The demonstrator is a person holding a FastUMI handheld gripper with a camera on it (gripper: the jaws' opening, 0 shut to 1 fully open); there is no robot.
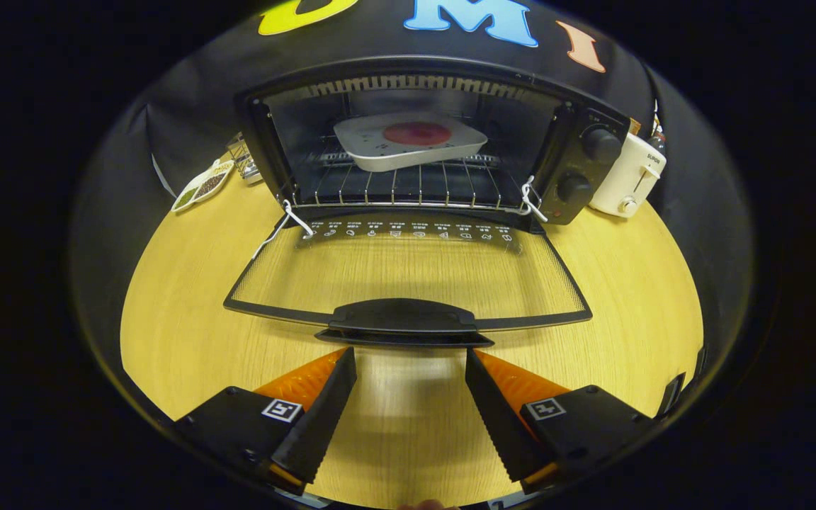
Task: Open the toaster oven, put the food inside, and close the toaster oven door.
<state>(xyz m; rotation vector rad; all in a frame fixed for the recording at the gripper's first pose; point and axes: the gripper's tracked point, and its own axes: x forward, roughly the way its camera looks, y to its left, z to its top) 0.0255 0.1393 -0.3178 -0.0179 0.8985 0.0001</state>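
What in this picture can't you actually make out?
- The red food on the white plate inside the toaster oven: too small to identify, gripper view.
- Markings on the open door: too small to read.
- The small dishes left of the oven: contents unclear.
- The open tool: its body is cut off.

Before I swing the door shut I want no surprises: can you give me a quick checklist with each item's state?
1. Food plate on the rack inside the toaster oven: ok.
2. Door fully down, nothing lying on it: ok.
3. Gripper open, holding nothing: ok.
4. Fingers just short of the door handle, not yet under it: not ok.
5. Plate deep enough to clear the closing door: cannot tell.
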